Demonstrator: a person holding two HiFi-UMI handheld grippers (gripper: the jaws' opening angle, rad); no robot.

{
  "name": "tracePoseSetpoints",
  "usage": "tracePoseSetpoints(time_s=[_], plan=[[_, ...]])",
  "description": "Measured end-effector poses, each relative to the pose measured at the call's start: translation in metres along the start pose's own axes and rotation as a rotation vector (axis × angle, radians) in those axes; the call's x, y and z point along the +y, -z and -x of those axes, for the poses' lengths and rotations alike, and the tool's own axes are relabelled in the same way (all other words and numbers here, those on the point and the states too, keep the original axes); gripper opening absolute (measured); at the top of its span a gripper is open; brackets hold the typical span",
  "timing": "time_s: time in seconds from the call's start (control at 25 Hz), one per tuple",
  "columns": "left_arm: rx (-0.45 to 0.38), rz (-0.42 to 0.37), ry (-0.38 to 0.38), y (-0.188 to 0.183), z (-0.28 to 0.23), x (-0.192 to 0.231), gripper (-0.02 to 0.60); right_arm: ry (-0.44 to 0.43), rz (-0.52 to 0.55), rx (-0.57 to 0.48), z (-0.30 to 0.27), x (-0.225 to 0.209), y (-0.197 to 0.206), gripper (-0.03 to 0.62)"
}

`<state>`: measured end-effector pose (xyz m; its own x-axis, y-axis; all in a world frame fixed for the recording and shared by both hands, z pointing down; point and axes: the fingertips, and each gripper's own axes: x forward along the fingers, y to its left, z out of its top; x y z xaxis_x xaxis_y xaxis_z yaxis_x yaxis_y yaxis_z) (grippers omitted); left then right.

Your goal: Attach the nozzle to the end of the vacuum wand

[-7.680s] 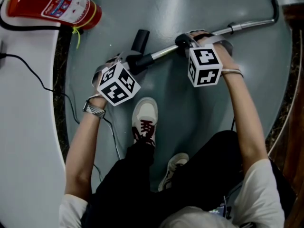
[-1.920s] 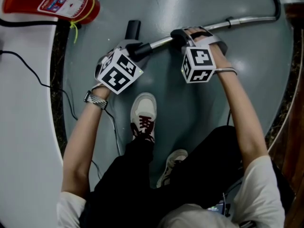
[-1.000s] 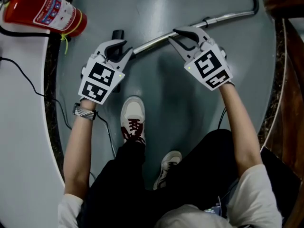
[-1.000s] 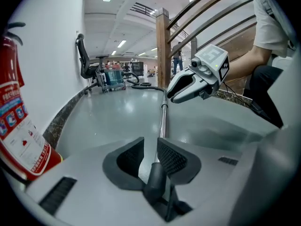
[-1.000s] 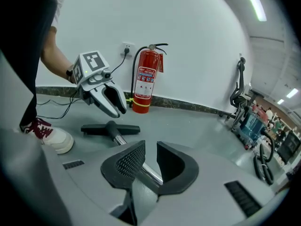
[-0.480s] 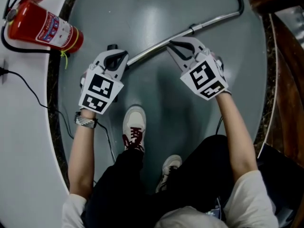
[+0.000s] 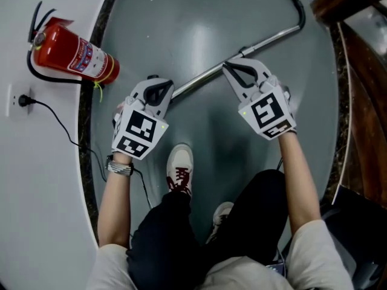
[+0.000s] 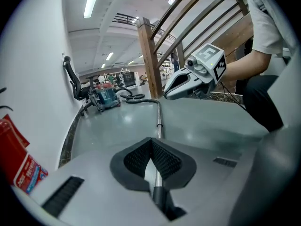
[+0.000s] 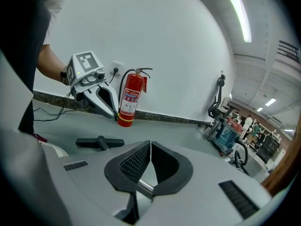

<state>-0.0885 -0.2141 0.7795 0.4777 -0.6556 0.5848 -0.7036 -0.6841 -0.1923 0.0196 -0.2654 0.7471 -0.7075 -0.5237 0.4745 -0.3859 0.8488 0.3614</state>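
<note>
The metal vacuum wand (image 7: pixel 242 50) lies on the grey floor, running up right to a black hose. Its lower end goes under my left gripper (image 7: pixel 164 87), where only a black bit of the nozzle (image 7: pixel 152 77) shows. In the right gripper view the black T-shaped nozzle (image 9: pixel 99 142) lies flat on the floor. In the left gripper view the wand (image 8: pixel 158 121) runs into a black collar (image 8: pixel 158 195) below the jaws. My left gripper (image 8: pixel 151 143) is shut and holds nothing. My right gripper (image 7: pixel 228 67), also shut and holding nothing (image 9: pixel 149 146), hovers above the tube.
A red fire extinguisher (image 7: pixel 75 56) lies at the left by the white wall, with a socket and black cord (image 7: pixel 24 100) below it. The person's shoe (image 7: pixel 180 168) is just below the grippers. A wooden railing (image 7: pixel 344 5) stands at the right. A blue vacuum unit (image 8: pixel 106 95) stands far back.
A second ago both grippers were open around the wand and nozzle. Both have since shut on nothing and risen off the floor, while the wand and nozzle stay lying there.
</note>
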Motion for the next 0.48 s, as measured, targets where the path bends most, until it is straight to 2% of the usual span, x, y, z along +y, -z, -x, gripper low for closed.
tracePoseSetpoints(time_s=[0.2,0.48], plan=[[-0.037,-0.012,-0.004,-0.039,0.014,0.008,0.002,0.014,0.029,0.001,0.028,-0.005,-0.025,0.032],[-0.050,0.001,0.020,-0.096,0.034,0.020,0.002,0.076,-0.045,0.006,0.070,-0.040,-0.057,0.032]])
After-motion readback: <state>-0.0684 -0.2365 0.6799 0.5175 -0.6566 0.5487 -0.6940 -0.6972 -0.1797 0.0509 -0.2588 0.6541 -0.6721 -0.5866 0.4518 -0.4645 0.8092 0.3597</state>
